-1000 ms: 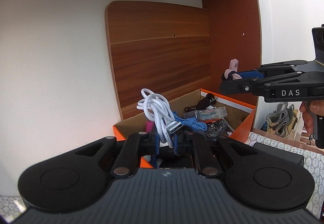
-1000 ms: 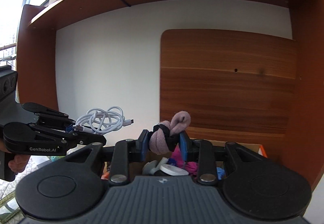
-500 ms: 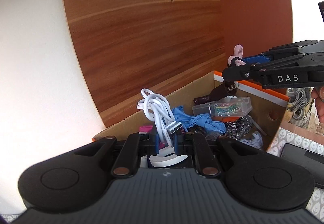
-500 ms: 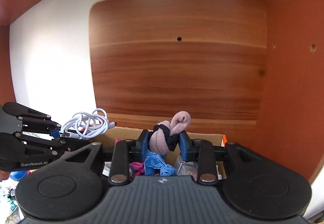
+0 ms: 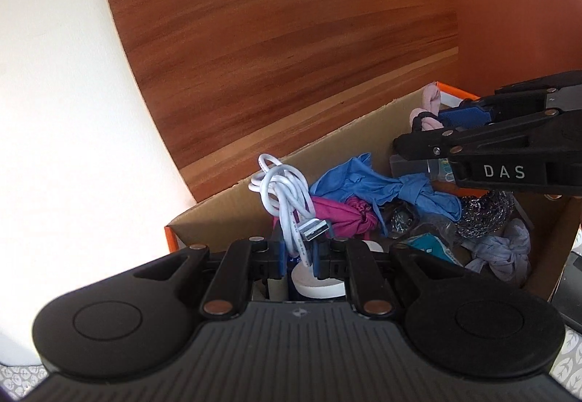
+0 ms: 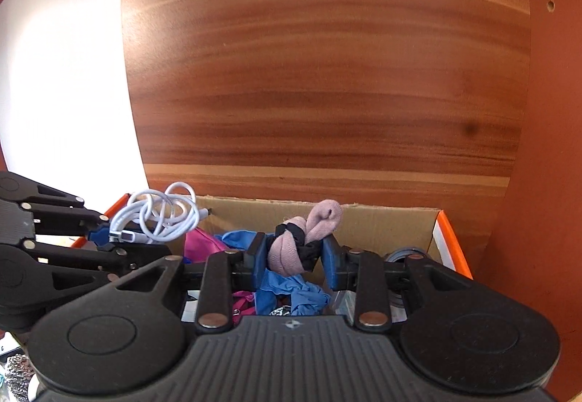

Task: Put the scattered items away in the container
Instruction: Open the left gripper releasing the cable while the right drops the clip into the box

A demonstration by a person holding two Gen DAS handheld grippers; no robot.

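Note:
My left gripper (image 5: 300,251) is shut on a coiled white USB cable (image 5: 280,194), held above the near left corner of the orange cardboard box (image 5: 327,143). The cable (image 6: 160,213) and left gripper (image 6: 105,238) also show at the left of the right wrist view. My right gripper (image 6: 294,256) is shut on a knotted pink and black sock (image 6: 302,238) over the box (image 6: 382,220). In the left wrist view the right gripper (image 5: 425,122) and its sock (image 5: 429,100) hang over the box's far right part.
Inside the box lie a blue cloth (image 5: 382,183), a magenta cloth (image 5: 342,216), a metal scourer (image 5: 483,209), a grey knotted cloth (image 5: 505,249) and a white round thing (image 5: 320,285). A wooden board (image 6: 327,74) leans behind the box against a white wall (image 5: 65,111).
Both grippers have moved forward and down over the box, each still holding its item. The box now fills more of both views and its contents show more fully.

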